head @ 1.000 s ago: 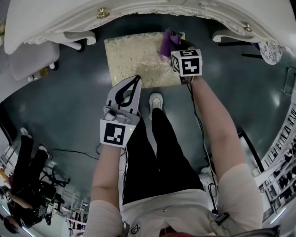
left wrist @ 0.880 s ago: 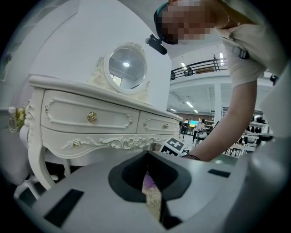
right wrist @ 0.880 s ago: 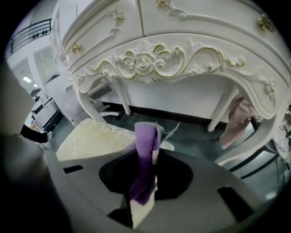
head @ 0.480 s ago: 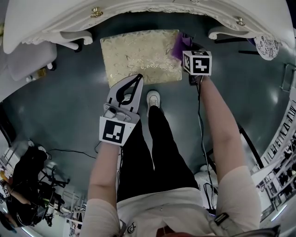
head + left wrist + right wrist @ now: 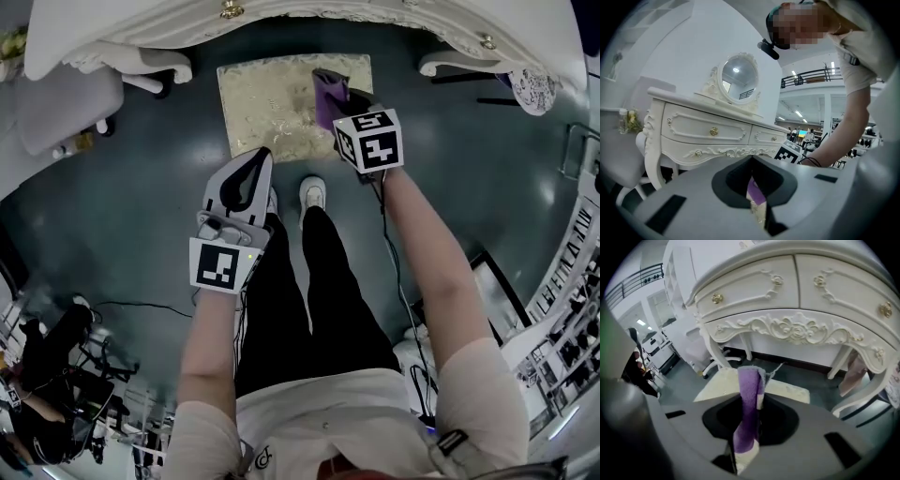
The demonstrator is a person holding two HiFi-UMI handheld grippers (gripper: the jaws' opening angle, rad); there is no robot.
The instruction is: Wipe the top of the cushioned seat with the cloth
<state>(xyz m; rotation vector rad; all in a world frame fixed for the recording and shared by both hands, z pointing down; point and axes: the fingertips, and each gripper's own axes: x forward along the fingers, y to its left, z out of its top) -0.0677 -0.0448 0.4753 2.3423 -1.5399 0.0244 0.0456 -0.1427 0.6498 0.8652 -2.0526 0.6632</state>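
The cushioned seat [image 5: 272, 103] is a cream and gold patterned square on the dark floor, just in front of the white dressing table. A purple cloth [image 5: 330, 98] lies over the seat's right part, and my right gripper [image 5: 345, 114] is shut on it. In the right gripper view the cloth [image 5: 749, 394] sticks out past the right gripper [image 5: 757, 403], with the seat [image 5: 719, 383] behind it. My left gripper [image 5: 259, 161] hovers off the seat's near edge, shut and holding nothing. Through the left gripper [image 5: 751, 159] I glimpse the cloth [image 5: 754, 192] and the seat [image 5: 760, 214].
The white dressing table [image 5: 309, 14] with carved drawers [image 5: 797, 296] overhangs the seat's far edge. A white chair [image 5: 66, 103] stands at the left. The person's shoe [image 5: 316, 195] is close to the seat's near edge. A cable and dark equipment [image 5: 47, 403] lie at the lower left.
The right gripper and cloth swung from the seat's far right corner out past its right edge, then back left over the seat. The left gripper has barely shifted.
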